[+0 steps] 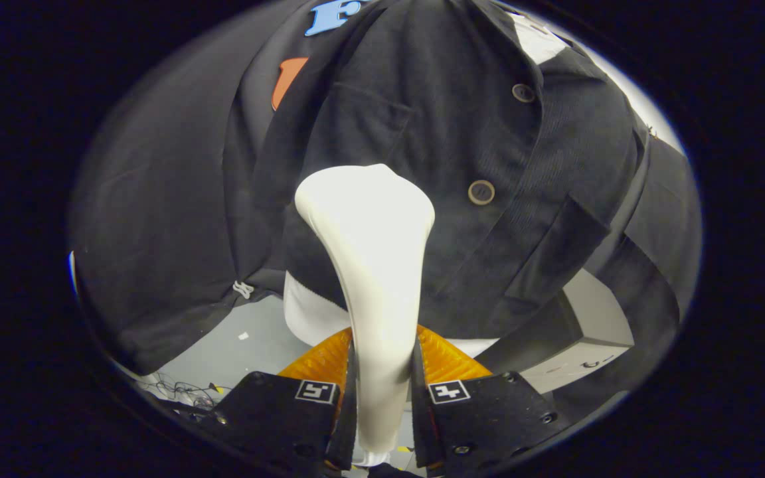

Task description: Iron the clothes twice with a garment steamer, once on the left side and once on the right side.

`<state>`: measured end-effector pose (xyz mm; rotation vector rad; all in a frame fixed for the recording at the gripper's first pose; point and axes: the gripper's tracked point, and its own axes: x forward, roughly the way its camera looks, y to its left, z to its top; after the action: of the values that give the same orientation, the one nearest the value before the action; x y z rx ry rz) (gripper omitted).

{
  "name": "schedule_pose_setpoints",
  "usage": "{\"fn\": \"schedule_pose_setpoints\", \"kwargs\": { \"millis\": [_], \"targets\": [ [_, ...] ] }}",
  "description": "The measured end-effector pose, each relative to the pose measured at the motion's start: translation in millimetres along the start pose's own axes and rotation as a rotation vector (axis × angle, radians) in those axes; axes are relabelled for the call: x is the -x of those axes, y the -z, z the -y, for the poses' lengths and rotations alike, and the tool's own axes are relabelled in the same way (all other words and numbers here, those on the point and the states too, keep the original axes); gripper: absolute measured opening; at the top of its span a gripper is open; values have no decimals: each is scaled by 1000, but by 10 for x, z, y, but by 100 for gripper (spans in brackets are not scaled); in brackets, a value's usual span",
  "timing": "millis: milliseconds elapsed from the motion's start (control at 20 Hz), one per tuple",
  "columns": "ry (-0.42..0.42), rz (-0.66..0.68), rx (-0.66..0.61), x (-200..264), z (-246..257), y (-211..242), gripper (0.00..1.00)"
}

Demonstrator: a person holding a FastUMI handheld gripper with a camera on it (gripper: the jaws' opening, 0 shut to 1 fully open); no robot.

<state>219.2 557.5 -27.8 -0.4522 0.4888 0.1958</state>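
Observation:
My gripper (382, 392) is shut on the handle of a white garment steamer (372, 265), with both fingers pressing on its narrow neck. The steamer's wide head rises ahead of the fingers and rests against or very near a dark corduroy jacket (462, 133) that hangs upright. The head sits on the jacket's panel left of the button row, just below a chest pocket (362, 116). Two round buttons (481, 192) run down the placket to the right of the head. A white garment (309, 312) shows under the jacket's hem.
A grey box (588, 332) stands low on the right behind the jacket's hem. Grey floor (236, 345) with loose cables (183, 388) lies at the lower left. The black booth cloth hangs behind the jacket on the left.

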Motion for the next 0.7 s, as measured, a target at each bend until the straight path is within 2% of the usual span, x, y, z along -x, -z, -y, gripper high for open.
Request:
{"fn": "schedule_pose_setpoints", "kwargs": {
  "millis": [300,700],
  "targets": [
    [-44,-94,5,-196,-176,545,37],
    [-74,-101,-12,-165,-124,607,37]
  ]
}}
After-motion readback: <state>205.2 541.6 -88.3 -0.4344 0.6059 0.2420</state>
